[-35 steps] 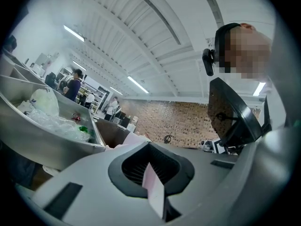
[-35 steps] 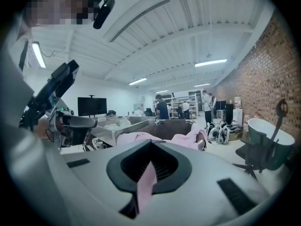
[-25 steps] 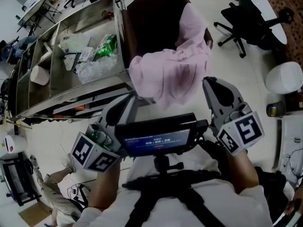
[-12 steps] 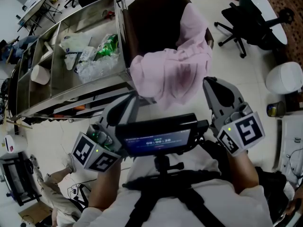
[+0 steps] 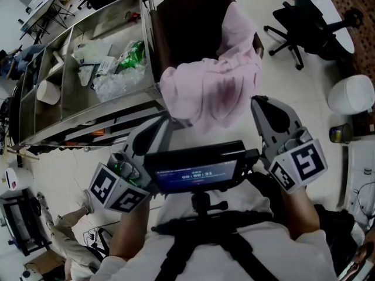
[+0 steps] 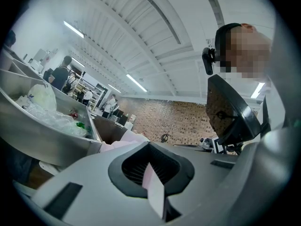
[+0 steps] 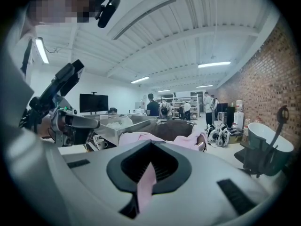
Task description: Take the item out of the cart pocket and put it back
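Observation:
A steel cart [image 5: 153, 89] stands at the upper left of the head view. At its near end hangs a dark brown pocket [image 5: 187, 28], and a pink cloth [image 5: 205, 89] is draped over the pocket's rim and down its front. My left gripper [image 5: 163, 122] is held just below the cloth's lower left edge, shut and empty. To the right of the cloth my right gripper [image 5: 256, 102] is also shut and empty. In the left gripper view the closed left gripper [image 6: 153, 173] points at the cart [image 6: 51, 135]. In the right gripper view the closed right gripper [image 7: 148, 171] faces the cloth [image 7: 141, 138] and the pocket [image 7: 176, 126].
The cart's trays hold clear plastic bags [image 5: 117, 81], a green packet [image 5: 133, 56] and a white cup [image 5: 48, 92]. A small screen [image 5: 196, 171] is mounted at my chest. A black office chair [image 5: 299, 22] and a white bin [image 5: 350, 95] stand to the right. Several people stand far off.

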